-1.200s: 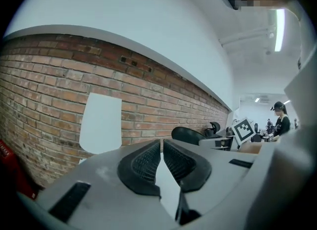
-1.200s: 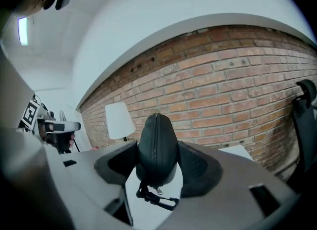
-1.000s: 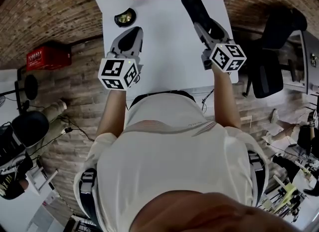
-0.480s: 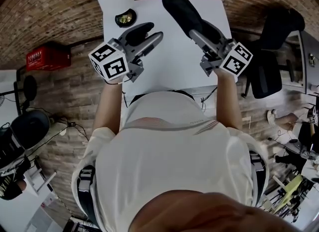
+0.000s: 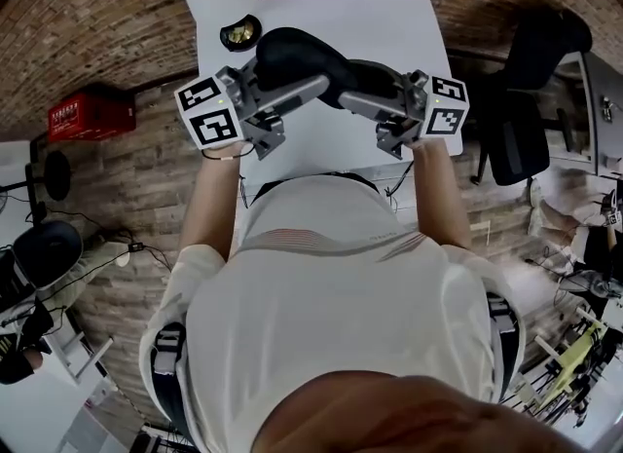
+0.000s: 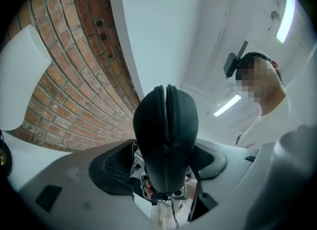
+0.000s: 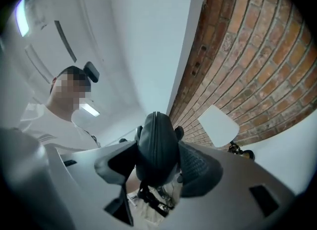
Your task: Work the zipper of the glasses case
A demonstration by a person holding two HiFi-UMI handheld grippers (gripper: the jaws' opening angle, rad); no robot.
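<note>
Brick flooring surrounds the white table [image 5: 389,32], and above its near edge the case [image 5: 302,56] hangs in the air between both grippers, likely so one can steady it while the other goes for the zipper. The right gripper [image 7: 156,161] is clamped on one end, while the left gripper [image 6: 166,161] has the other end between jaws that are opening, pads not pressing. The case is black and rounded, its zipper line looks closed, and no pull is clear.

Evenly bright, soft shadows. Strong fisheye bending and dark corners everywhere. Glare from ceiling lamp [image 6: 286,16] at upper right of left gripper view. Almost black glasses case [image 6: 166,135], little detail.
</note>
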